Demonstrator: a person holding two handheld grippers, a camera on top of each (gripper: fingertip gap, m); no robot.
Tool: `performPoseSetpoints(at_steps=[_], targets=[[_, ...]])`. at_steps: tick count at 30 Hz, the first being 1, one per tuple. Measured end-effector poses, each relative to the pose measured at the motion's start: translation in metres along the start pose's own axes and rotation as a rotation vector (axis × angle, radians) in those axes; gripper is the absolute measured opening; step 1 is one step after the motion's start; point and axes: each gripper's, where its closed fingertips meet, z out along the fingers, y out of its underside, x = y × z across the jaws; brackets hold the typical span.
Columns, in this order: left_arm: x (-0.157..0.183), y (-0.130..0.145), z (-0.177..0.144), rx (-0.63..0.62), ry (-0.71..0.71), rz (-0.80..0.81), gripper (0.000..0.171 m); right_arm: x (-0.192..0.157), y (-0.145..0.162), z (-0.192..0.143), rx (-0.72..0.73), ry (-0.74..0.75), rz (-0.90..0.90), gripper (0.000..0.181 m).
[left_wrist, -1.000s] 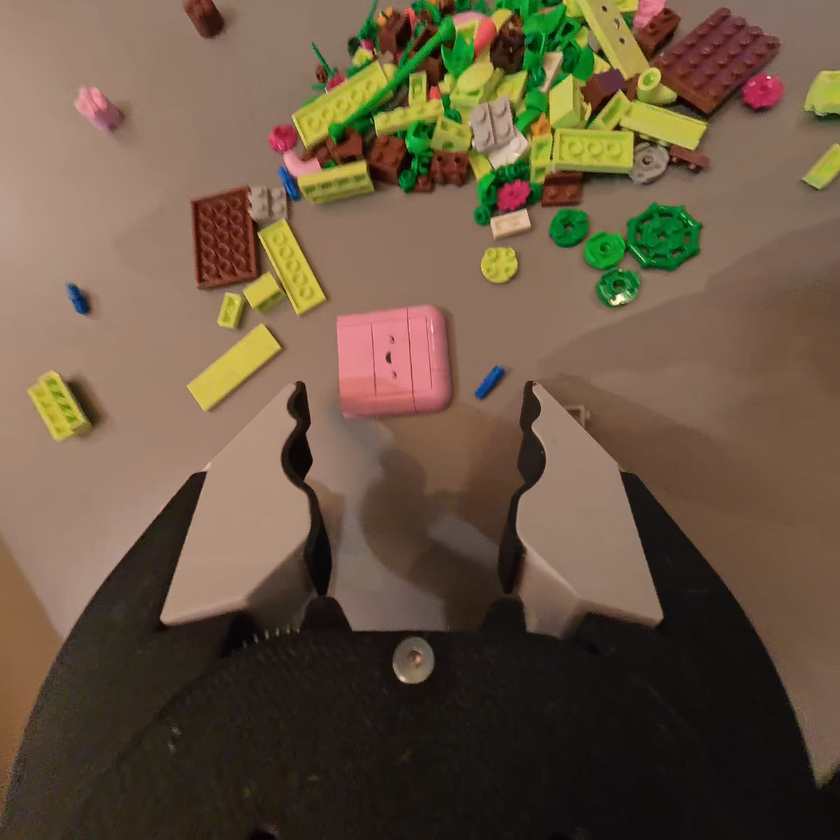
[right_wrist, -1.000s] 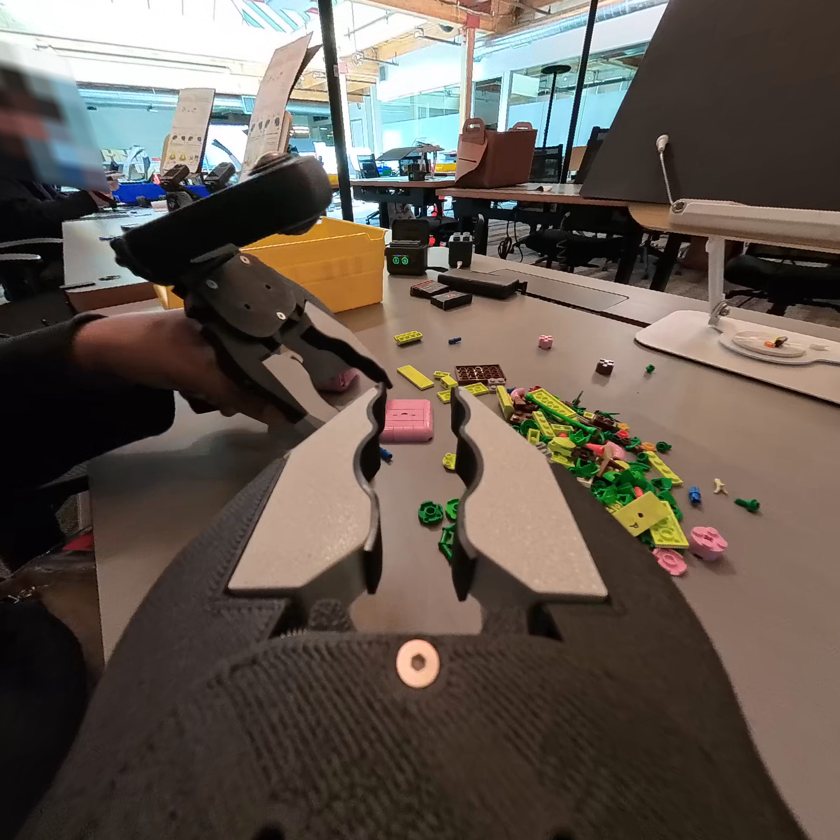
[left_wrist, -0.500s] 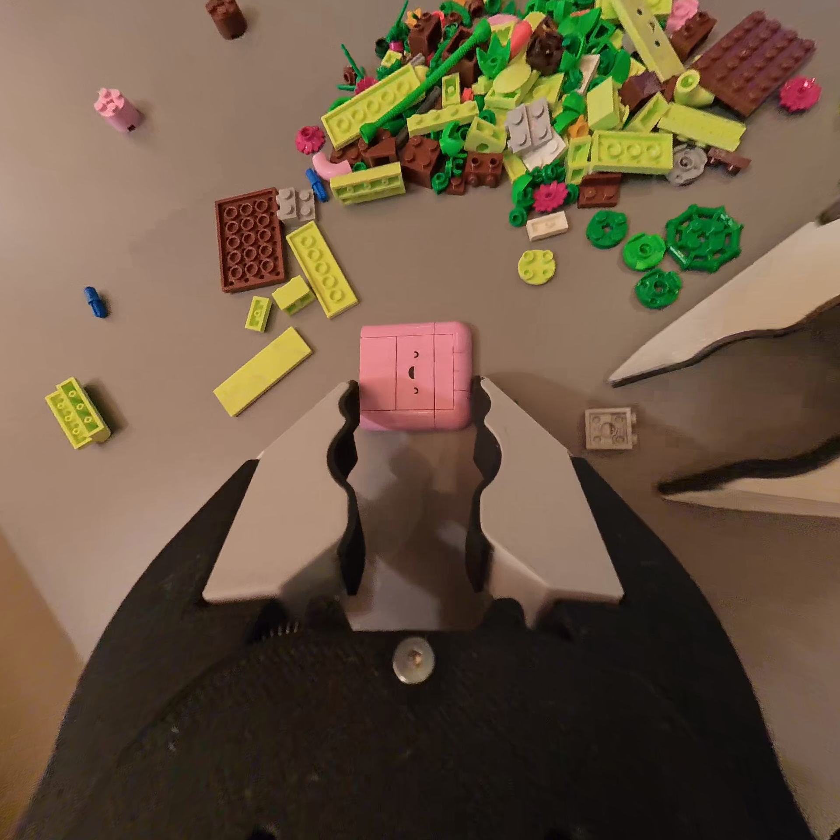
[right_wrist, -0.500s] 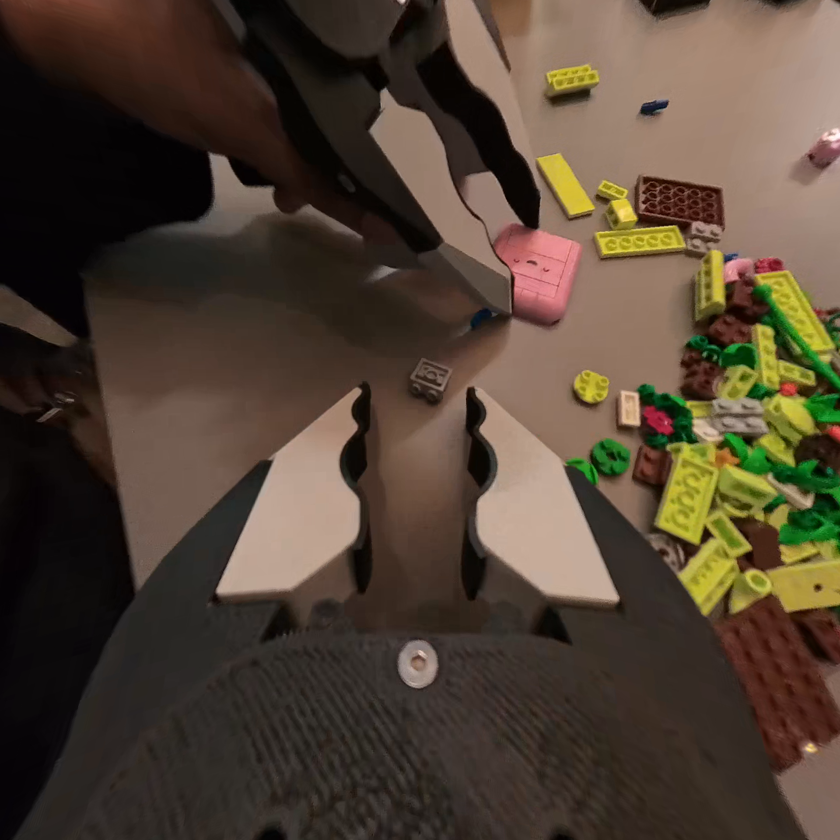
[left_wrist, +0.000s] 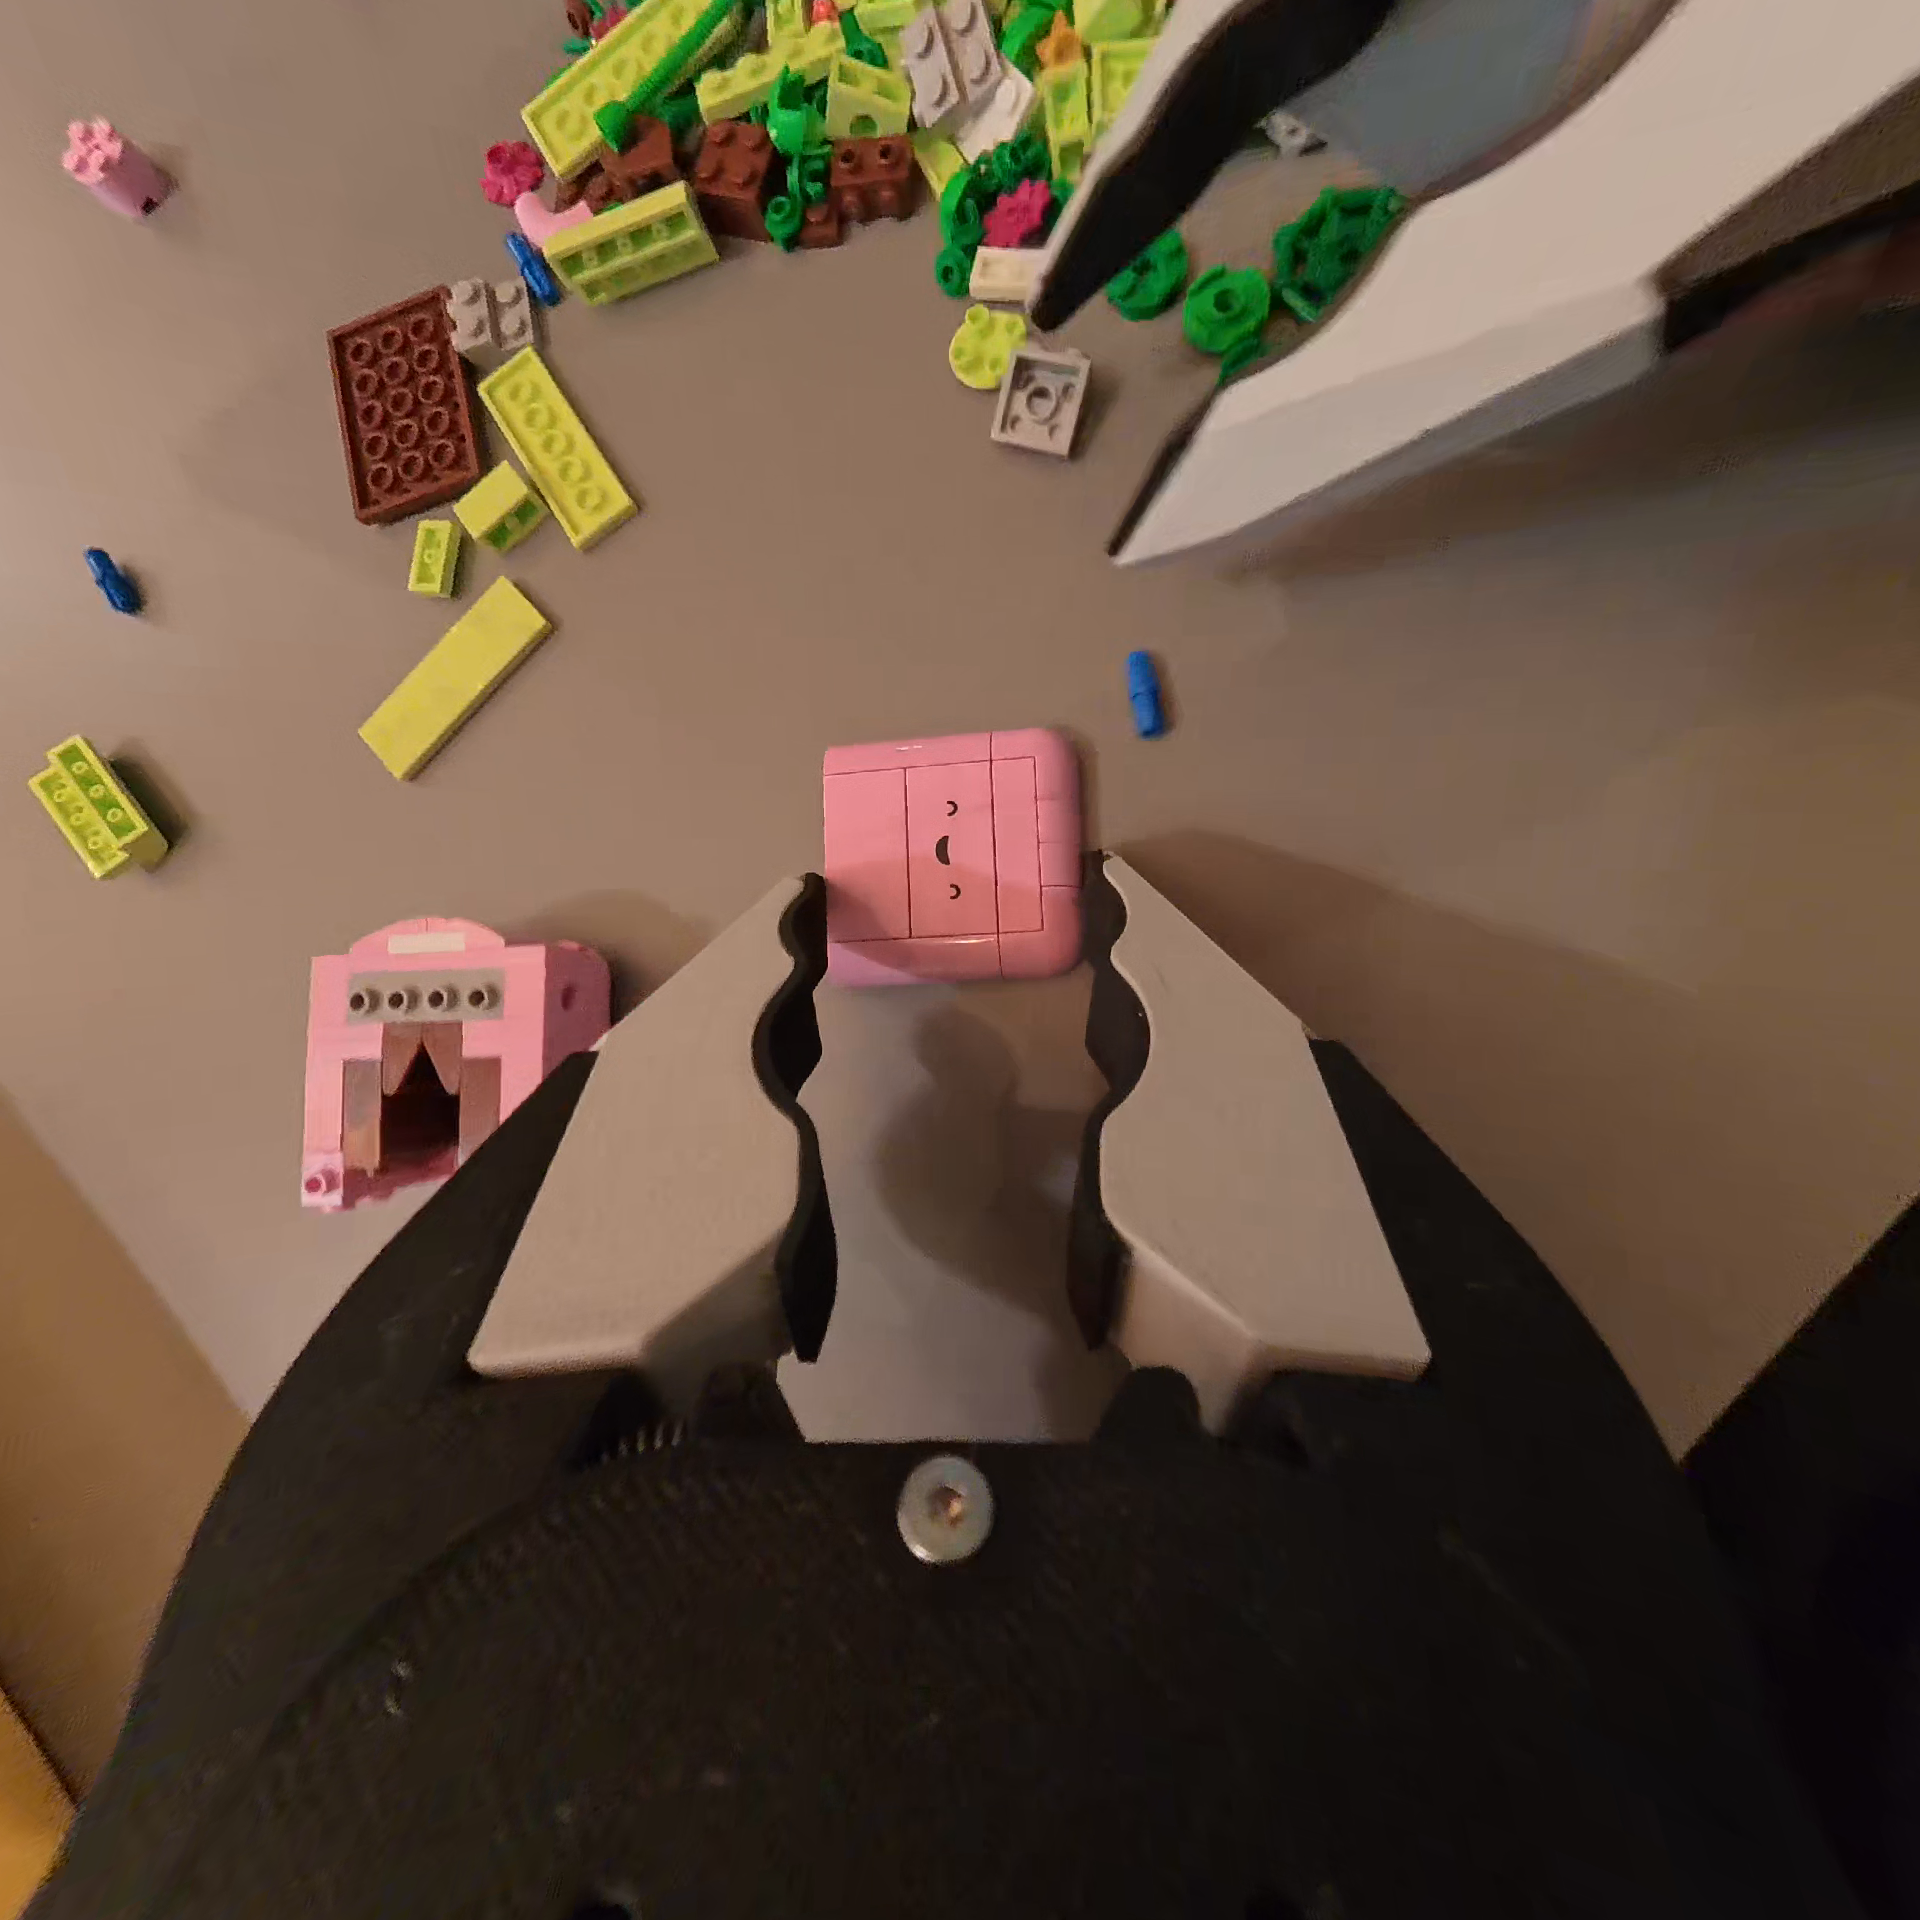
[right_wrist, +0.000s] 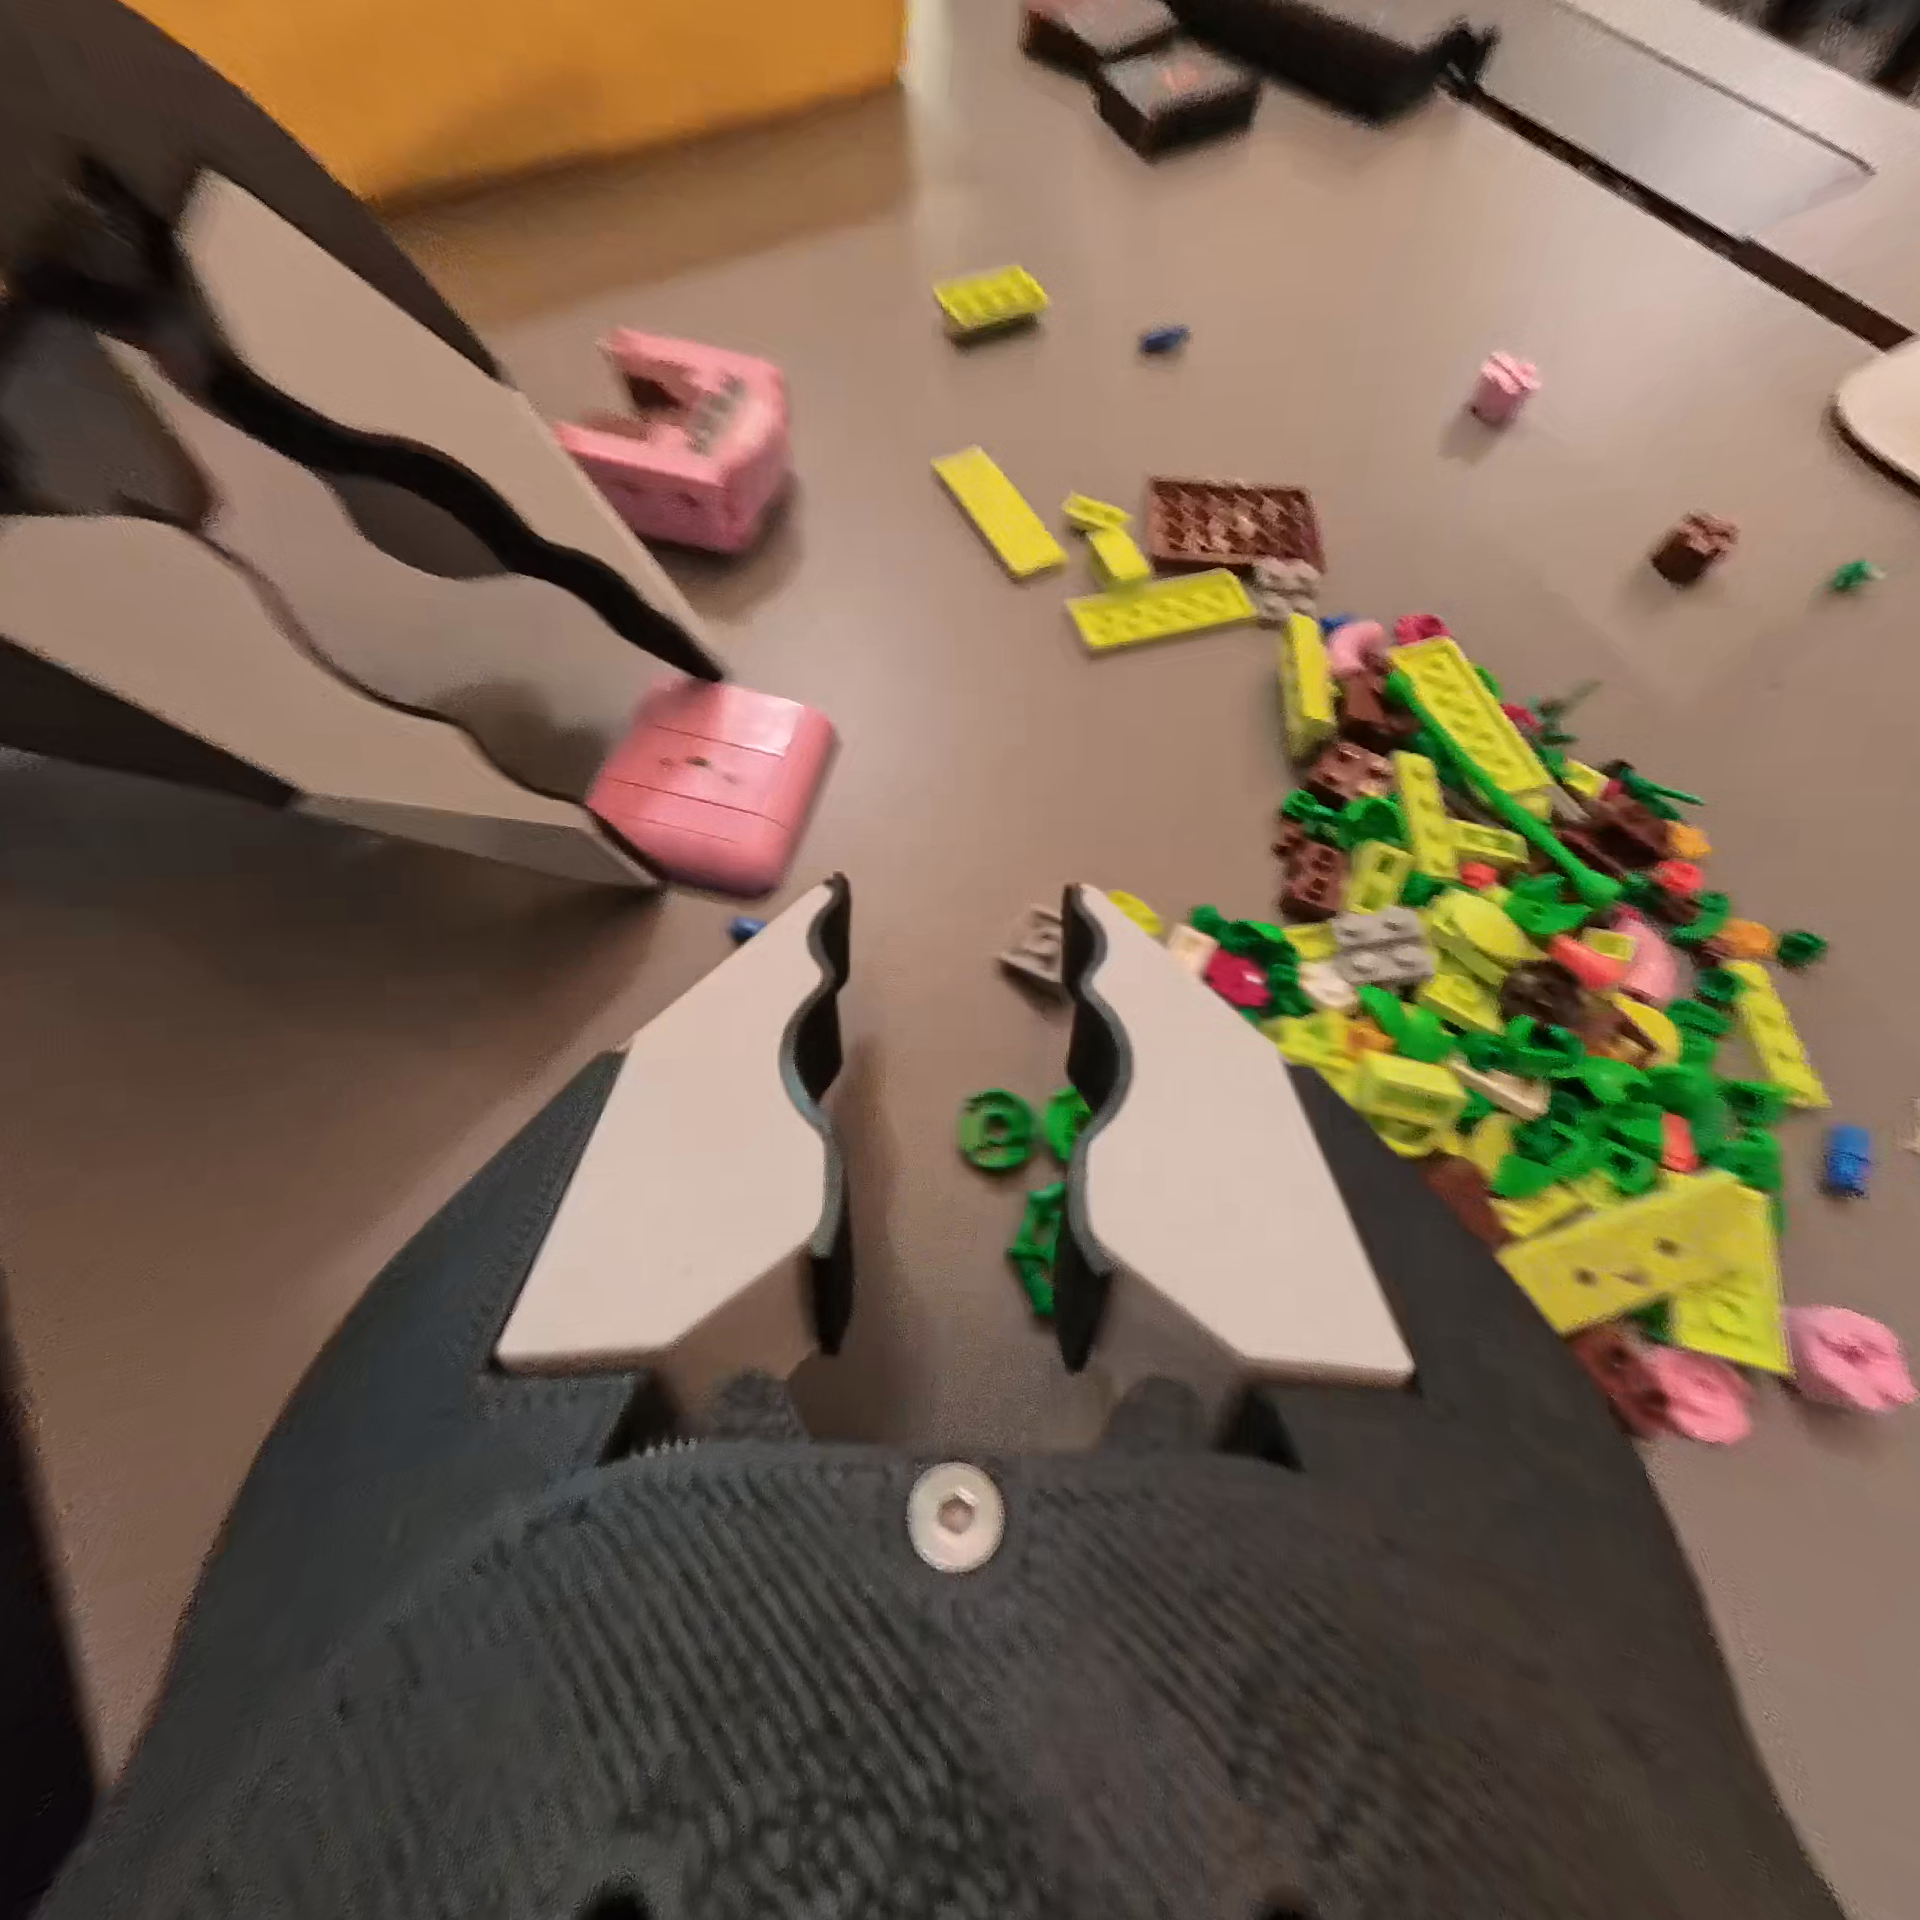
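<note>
My left gripper (left_wrist: 956, 878) is shut on a pink square block with a small face (left_wrist: 951, 821), its fingertips on the block's two sides. It holds the block low over the grey table; I cannot tell if the block touches it. In the right wrist view the left gripper (right_wrist: 675, 774) and the block (right_wrist: 748, 790) show at left. My right gripper (right_wrist: 953, 888) is open and empty, just above the table. A small grey square piece (right_wrist: 1034, 940) lies by its right fingertip. The right gripper (left_wrist: 1081, 436) also shows at the top right of the left wrist view.
A pink house-like build (left_wrist: 447, 1060) stands to the left of the left gripper. A pile of lime, green and brown bricks (right_wrist: 1507, 935) lies to the right. A brown plate (left_wrist: 405, 405), lime plates and a blue pin (left_wrist: 1141, 691) lie loose. A yellow bin (right_wrist: 520, 83) stands behind. My right fingertips sit around 8 cm from my left ones. Left tips and right tips are each some 15 cm from the brown plate (left_wrist: 405, 405). The right camera catches it too, in the right wrist view (right_wrist: 1233, 526).
My left gripper closed on the pink block and drew it back from the pile. My right gripper swung down to the table and moved in near the grey piece.
</note>
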Motion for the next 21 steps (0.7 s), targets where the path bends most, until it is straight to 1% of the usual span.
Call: performPoseSetpoints(at_steps=[1,3,5,6,7,8,9,11,15,19,20,21], targets=[[0.001,0.003,-0.002,-0.001,0.009,-0.009,0.049,-0.011,-0.003,-0.003,0.028,-0.041,0.000,0.037],[0.003,0.010,-0.007,-0.004,0.039,-0.041,0.049,-0.029,-0.002,-0.002,0.019,-0.085,-0.030,0.034],[0.004,0.015,-0.010,0.002,0.054,-0.059,0.049,-0.042,0.005,0.003,-0.040,-0.112,-0.091,0.031],[0.003,0.017,-0.011,0.007,0.054,-0.064,0.050,-0.047,0.011,0.005,-0.087,-0.132,-0.115,0.028],[0.003,0.018,-0.012,0.007,0.055,-0.066,0.050,-0.050,0.018,0.006,-0.141,-0.140,-0.125,0.028],[0.003,0.019,-0.013,0.001,0.056,-0.063,0.050,-0.049,0.022,0.005,-0.180,-0.132,-0.129,0.030],[0.004,0.019,-0.013,-0.005,0.054,-0.057,0.050,-0.049,0.022,0.002,-0.187,-0.123,-0.134,0.032],[0.007,0.017,-0.013,0.000,0.060,-0.047,0.050,-0.043,0.022,-0.010,-0.169,-0.076,-0.127,0.034],[0.018,0.009,-0.008,0.058,0.088,-0.053,0.050,-0.024,0.035,-0.030,-0.178,0.036,-0.124,0.032],[0.025,0.002,-0.003,0.087,0.111,-0.060,0.050,-0.014,0.046,-0.027,-0.184,0.042,-0.064,0.025],[0.026,0.002,-0.003,0.089,0.111,-0.056,0.051,-0.015,0.045,-0.025,-0.169,0.026,-0.051,0.020],[0.028,0.001,-0.003,0.095,0.116,-0.051,0.051,-0.016,0.045,-0.024,-0.163,0.012,-0.044,0.009]])
